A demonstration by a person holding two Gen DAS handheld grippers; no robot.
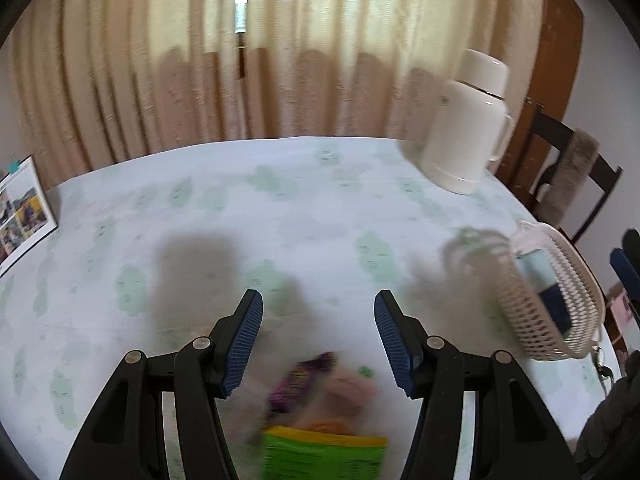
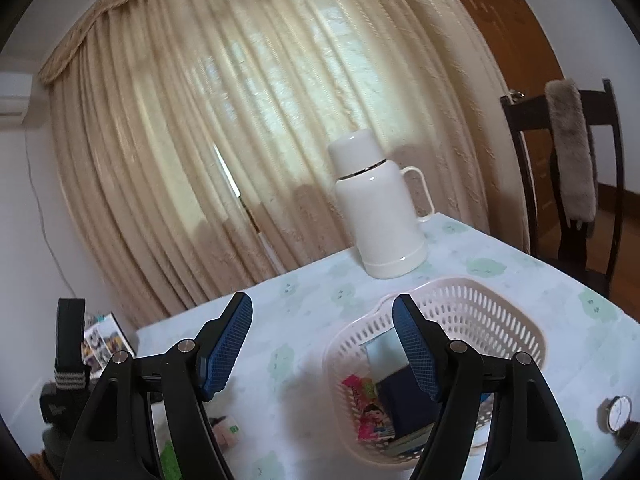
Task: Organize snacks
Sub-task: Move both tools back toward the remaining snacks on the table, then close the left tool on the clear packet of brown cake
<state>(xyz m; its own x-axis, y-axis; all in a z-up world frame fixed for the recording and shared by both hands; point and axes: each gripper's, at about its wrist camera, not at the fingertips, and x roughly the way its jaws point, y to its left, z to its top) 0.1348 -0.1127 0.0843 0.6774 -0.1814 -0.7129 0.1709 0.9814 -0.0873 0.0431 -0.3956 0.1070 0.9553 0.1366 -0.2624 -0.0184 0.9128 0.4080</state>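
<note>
Both the left gripper (image 1: 318, 334) and right gripper (image 2: 322, 346) are wide open holding nothing, loose snack packets (image 1: 320, 408) sit at the table's near edge, so a rushed grab could knock them off before the basket (image 2: 472, 312).

You are in a home, most likely a dining room. The table (image 2: 500, 248) wears a pale cloth printed with green motifs. A white thermos jug (image 2: 382, 208) with a handle stands on it near the far edge. Behind hang full cream curtains (image 2: 240, 120), daylight showing through. A dark wooden dining chair (image 2: 608, 168) with a furry strip draped over its back sits beside a wooden door (image 2: 500, 12). A photo print (image 1: 24, 208) leans at the table's left edge; a wristwatch (image 2: 618, 412) lies on the cloth.
</note>
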